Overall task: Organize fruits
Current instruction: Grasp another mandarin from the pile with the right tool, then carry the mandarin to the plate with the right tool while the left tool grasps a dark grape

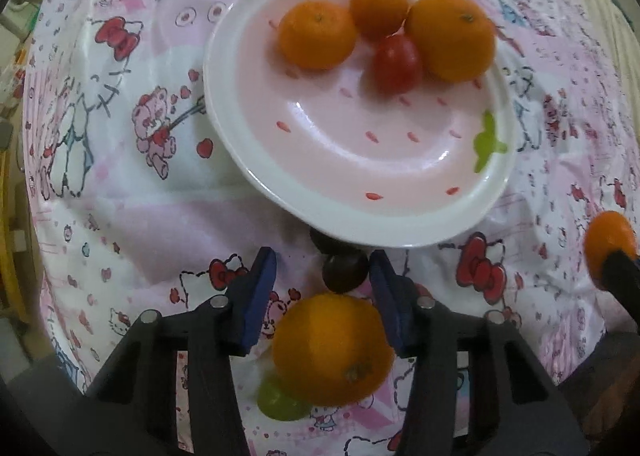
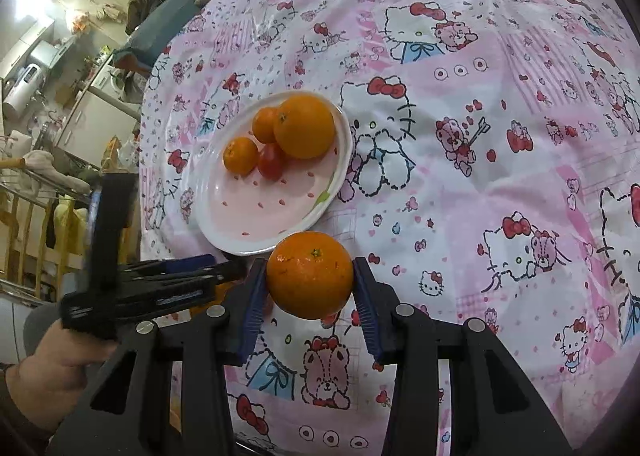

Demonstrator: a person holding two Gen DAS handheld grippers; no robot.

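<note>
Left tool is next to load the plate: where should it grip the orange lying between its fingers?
Across the orange's widest middle, from above. It is round with its stem scar facing sideways, and the open left tool already straddles it; stay clear of the green grape beside it.

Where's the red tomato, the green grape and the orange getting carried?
red tomato (image 1: 397,63), left wrist view, middle of its skin.
green grape (image 1: 276,402), left wrist view, its visible left part.
carried orange (image 2: 310,276), right wrist view, its front face.
</note>
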